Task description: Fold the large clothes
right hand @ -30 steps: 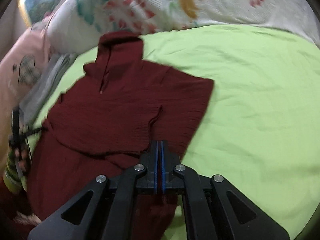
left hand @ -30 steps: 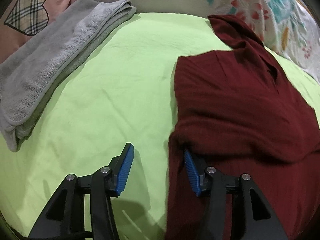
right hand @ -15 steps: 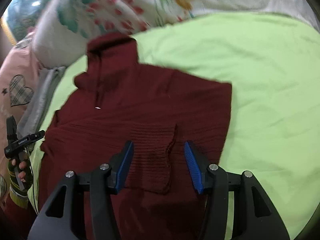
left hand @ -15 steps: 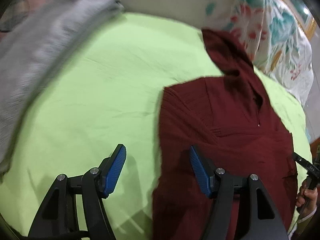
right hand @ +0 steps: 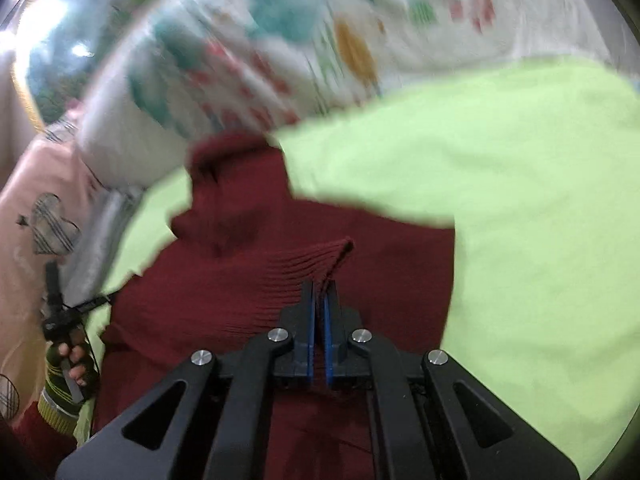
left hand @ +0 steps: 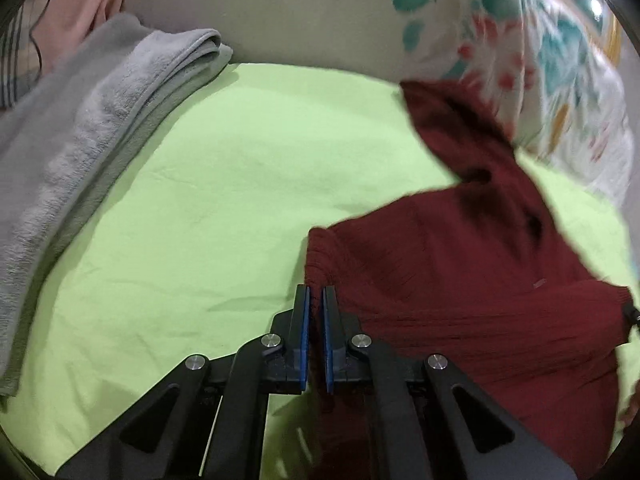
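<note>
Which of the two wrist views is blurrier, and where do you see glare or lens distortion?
Right wrist view: strong motion blur smears the floral bedding and the green sheet; bright glare spots sit at the upper left. Left wrist view: sharper, the grey towel keeps its texture, only the right side with the maroon sweater is soft. Both: fisheye bending, dark round corners.

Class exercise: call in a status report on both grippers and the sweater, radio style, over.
Left gripper just closed, pinching maroon sweater at its left edge. Right gripper just closed, pinching a folded ribbed edge. Sweater lies on green sheet; folded grey towel lies apart.
</note>
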A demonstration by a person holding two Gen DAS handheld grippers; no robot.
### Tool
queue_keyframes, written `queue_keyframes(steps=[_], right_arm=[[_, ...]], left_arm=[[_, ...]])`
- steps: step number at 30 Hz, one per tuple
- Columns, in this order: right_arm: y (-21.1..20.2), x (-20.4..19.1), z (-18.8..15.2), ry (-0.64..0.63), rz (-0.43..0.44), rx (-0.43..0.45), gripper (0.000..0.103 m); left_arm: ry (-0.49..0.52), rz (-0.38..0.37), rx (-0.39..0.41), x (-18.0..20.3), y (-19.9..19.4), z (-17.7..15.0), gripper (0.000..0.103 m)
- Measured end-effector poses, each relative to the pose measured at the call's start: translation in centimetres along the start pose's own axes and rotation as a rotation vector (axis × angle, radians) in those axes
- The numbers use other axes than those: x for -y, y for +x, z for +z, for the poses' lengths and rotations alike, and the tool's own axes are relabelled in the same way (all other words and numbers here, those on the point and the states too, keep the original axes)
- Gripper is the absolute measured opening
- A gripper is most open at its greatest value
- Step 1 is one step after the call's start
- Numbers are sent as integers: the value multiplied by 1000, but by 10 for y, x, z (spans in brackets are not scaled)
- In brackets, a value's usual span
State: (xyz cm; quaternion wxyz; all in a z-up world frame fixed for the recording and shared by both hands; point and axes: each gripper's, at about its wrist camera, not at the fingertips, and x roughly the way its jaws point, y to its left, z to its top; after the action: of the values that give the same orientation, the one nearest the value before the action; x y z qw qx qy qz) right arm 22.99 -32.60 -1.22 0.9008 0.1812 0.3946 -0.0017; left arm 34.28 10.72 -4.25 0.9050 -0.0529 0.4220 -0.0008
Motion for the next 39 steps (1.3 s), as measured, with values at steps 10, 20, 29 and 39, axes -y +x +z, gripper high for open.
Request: queue_keyframes(steps=[10, 20, 29, 39], right_arm=[[-6, 4, -22, 44, -64, -47, 42], [-6, 14, -19, 104, -54, -49, 54], [17, -7, -22, 1, -38, -128, 41], [-1, 31, -12, 123, -173, -159, 5]], left_arm=[[81, -90, -24, 1, -46, -43, 42], [282, 4, -57, 19, -54, -77, 19], [243, -7, -85, 13, -53, -77, 22], [195, -20, -100, -1, -55, -79, 32]])
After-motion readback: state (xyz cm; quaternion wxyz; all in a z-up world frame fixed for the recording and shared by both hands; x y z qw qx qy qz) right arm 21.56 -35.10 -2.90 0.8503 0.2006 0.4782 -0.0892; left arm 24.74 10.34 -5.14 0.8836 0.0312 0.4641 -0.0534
